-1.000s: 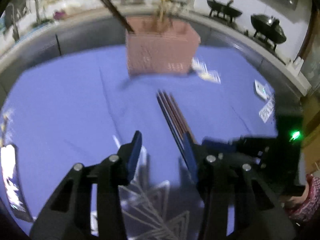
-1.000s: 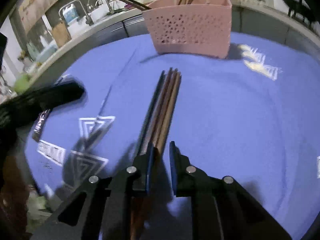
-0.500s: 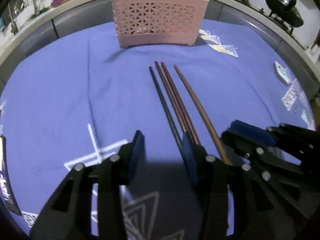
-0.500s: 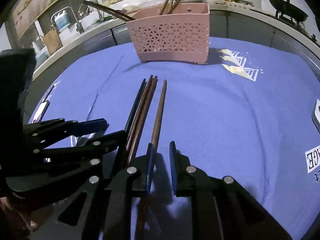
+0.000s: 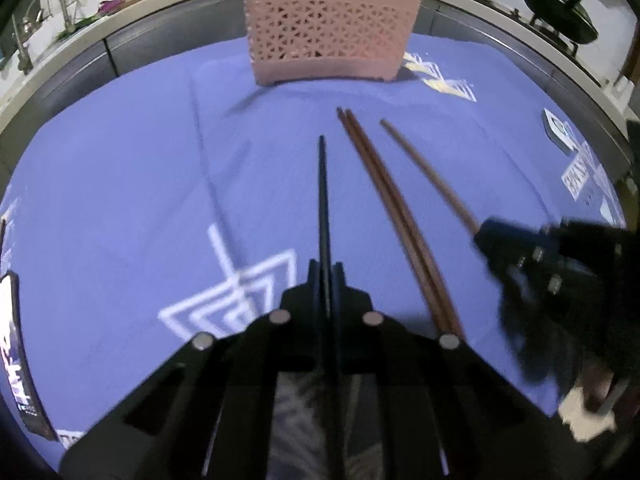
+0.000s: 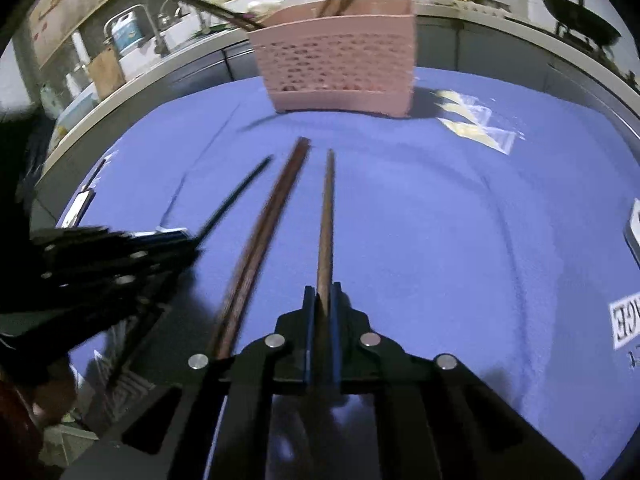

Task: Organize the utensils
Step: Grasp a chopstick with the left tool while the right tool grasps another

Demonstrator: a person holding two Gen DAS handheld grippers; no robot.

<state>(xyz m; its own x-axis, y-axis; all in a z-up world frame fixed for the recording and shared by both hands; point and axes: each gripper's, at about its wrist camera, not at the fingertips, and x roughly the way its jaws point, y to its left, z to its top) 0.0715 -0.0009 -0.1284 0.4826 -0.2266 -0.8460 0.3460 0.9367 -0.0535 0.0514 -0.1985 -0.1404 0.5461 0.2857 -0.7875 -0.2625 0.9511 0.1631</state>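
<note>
Risk comes first: each thin stick is pinched near one end only, so a quick lift could let it pivot or slip out, and a swing could knock the loose pair askew. At the left, the left gripper (image 5: 325, 276) is clamped tight on the dark stick (image 5: 322, 200), a slim blue-black rod that runs straight ahead from the jaws toward the basket (image 5: 332, 32). Just to its right the brown pair (image 5: 384, 200) lies free on the cloth (image 5: 120, 184), two smooth reddish rods touching along their length. Right of those, the right gripper (image 6: 321, 304) is closed narrow on the single brown stick (image 6: 326, 216), round and wooden-looking, also aimed at the basket. That basket is pink plastic with a pierced lattice wall, standing upright at the far edge of the cloth, with more sticks leaning out of it. The cloth is soft, matte, violet, lightly creased, with white line prints; a snag in a crease could drag a tip off line.
</note>
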